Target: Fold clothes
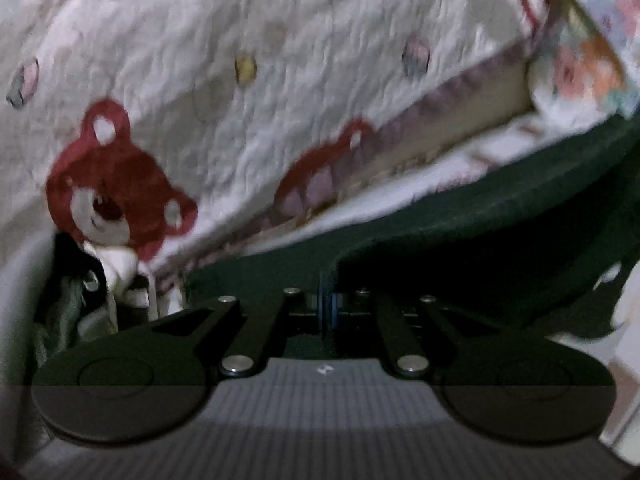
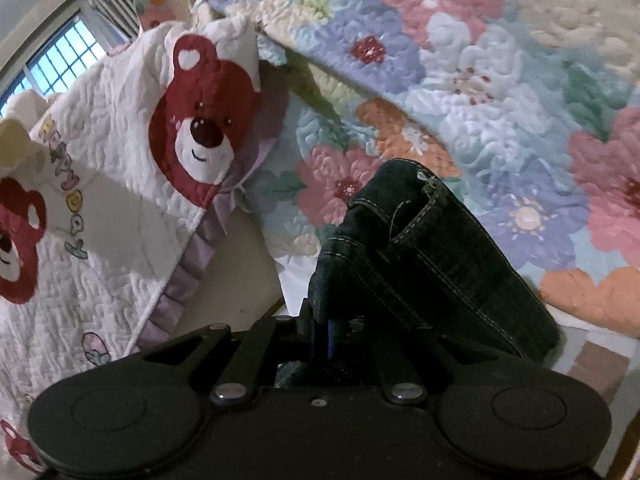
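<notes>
- The left gripper (image 1: 327,304) points somewhat downward, and its jaws are closed on an edge of the dark garment (image 1: 460,220), which stretches away to the right in the left wrist view.
- The right gripper (image 2: 325,334) also points a little downward; its jaws are pressed together on a thick hem of the same dark garment (image 2: 424,256), a denim piece with pale stitching.
- In the right view the denim stands up from the jaws and hangs down to the right, lifted over the bed.
- Under it lies a floral quilt (image 2: 460,80) in pink, blue and orange.
- Beside this is a white bear quilt (image 2: 120,184) with red bear faces and a lilac frill.
- A window with bars (image 2: 60,60) shows at the upper left.
- The left view is blurred.
</notes>
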Tool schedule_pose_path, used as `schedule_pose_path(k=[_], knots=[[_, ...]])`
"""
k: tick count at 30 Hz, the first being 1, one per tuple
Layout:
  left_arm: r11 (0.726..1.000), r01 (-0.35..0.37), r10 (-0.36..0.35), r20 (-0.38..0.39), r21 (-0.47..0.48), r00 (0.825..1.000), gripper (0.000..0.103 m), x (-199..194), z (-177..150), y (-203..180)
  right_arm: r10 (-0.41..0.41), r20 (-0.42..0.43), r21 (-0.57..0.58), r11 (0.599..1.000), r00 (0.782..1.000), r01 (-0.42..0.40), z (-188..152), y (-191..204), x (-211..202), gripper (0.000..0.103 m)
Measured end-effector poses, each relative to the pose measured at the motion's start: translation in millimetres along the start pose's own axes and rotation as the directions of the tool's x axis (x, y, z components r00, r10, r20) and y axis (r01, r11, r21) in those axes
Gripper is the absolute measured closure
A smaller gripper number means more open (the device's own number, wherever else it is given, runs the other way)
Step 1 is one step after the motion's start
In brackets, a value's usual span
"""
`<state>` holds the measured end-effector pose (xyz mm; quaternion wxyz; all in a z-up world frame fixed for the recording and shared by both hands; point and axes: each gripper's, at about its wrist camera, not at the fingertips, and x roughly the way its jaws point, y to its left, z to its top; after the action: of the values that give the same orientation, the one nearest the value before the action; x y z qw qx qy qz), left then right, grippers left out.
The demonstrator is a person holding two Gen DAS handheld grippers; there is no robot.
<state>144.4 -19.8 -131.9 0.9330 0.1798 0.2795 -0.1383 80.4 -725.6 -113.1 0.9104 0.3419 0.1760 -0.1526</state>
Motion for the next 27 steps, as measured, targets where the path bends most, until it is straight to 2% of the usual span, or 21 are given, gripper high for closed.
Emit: schedule_pose_path(k=[1, 6, 9, 11, 13, 17, 18, 20, 21, 23, 25, 27], knots=[[1.0, -0.004, 0.004, 0.0, 0.0, 1.0, 0.099, 1, -1, 0, -0.003, -0.002, -0.01, 1.0, 1.0, 0.003, 0, 3, 4, 0.095], [0.99, -0.082, 0.076, 0.051, 0.119, 0.996, 0.099, 12, 22, 0, -0.029, -0.004, -0.067, 0.997, 1.0, 0.029, 4, 13, 25, 0.095], [0.992, -0.079, 0.08, -0.006, 0.093, 0.997, 0.098, 40, 17, 3, -0.039, -0.001, -0.054, 0.998, 0.999, 0.039, 0, 10, 35, 0.095], [0.988, -0.101, 0.104, -0.02, 0.119, 0.994, 0.098, 52, 10, 1, -0.054, -0.006, -0.068, 0.996, 0.999, 0.054, -3, 11, 43, 0.095], [0.982, -0.122, 0.123, 0.0, 0.141, 0.992, 0.098, 54, 13, 1, -0.065, -0.013, -0.091, 0.994, 0.998, 0.063, -2, 16, 52, 0.095], [0.984, -0.139, 0.136, 0.031, 0.111, 0.99, 0.098, 59, 42, 15, -0.054, 0.007, -0.127, 0.99, 0.998, 0.055, 14, 33, 68, 0.095], [0.984, -0.139, 0.139, 0.006, 0.109, 0.99, 0.099, 70, 43, 16, -0.051, 0.013, -0.136, 0.989, 0.999, 0.052, 18, 38, 71, 0.095], [0.984, -0.136, 0.143, -0.063, 0.111, 0.988, 0.092, 101, 40, 18, -0.063, 0.006, -0.137, 0.988, 0.998, 0.063, 24, 41, 89, 0.095], [0.985, -0.134, 0.145, -0.098, 0.112, 0.985, 0.081, 116, 39, 19, -0.085, -0.019, -0.117, 0.99, 0.996, 0.082, 25, 39, 102, 0.073], [0.983, -0.128, 0.148, -0.148, 0.134, 0.978, 0.081, 144, 32, 20, -0.17, -0.076, -0.054, 0.985, 0.982, 0.167, 21, 28, 126, 0.052], [0.975, -0.117, 0.148, -0.163, 0.19, 0.975, 0.082, 168, 18, 16, -0.218, -0.075, -0.022, 0.976, 0.973, 0.217, 7, 19, 133, 0.052], [0.963, -0.12, 0.161, -0.157, 0.242, 0.974, 0.087, 174, 10, 10, -0.201, -0.078, -0.014, 0.98, 0.977, 0.201, -9, 12, 132, 0.052]])
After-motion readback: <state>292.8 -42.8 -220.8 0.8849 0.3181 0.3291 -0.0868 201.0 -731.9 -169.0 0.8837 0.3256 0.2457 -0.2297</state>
